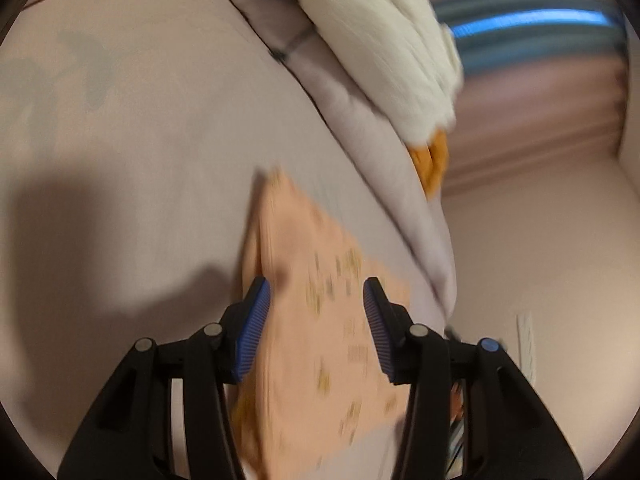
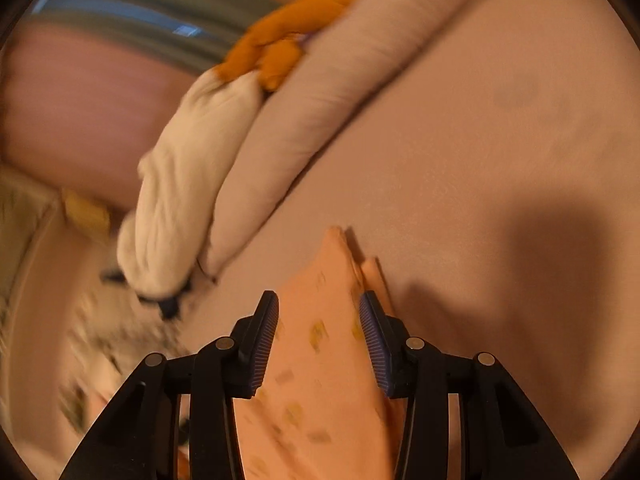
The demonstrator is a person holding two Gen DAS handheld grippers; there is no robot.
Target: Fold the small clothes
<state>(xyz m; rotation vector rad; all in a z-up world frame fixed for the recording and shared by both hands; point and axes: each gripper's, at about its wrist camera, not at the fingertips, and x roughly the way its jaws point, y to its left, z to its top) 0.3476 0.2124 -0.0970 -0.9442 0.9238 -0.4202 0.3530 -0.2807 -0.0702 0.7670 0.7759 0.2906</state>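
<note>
left gripper [image 1: 316, 292]: fingers parted, nothing pinched, peach garment [image 1: 320, 340] seen lying slack beneath | right gripper [image 2: 318, 306]: fingers parted, garment [image 2: 320, 360] loose between them | reason: cloth judged laid flat for a fold | bed [image 1: 140, 140]: pinkish sheet, rolled blanket [image 2: 320, 100], white plush toy [image 1: 380, 40] beside; room blurred
</note>
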